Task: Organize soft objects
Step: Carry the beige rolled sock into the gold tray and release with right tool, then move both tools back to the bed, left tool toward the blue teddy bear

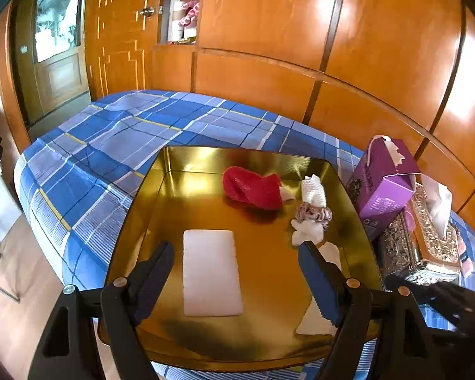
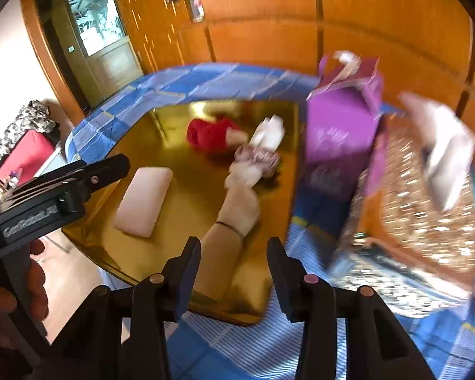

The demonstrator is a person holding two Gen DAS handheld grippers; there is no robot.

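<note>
Left wrist view shows me the gold tray (image 1: 174,196) on the bed (image 1: 110,133), holding a white pad (image 1: 210,272), red cloth (image 1: 253,188), scrunchie (image 1: 313,213); left gripper (image 1: 237,272) apart, empty. Right gripper (image 2: 234,266) apart above a beige cloth (image 2: 228,240).

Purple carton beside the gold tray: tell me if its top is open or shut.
Open. The purple carton stands upright on the bed beside the gold tray, and its torn top flaps stick up raggedly instead of lying closed.
</note>
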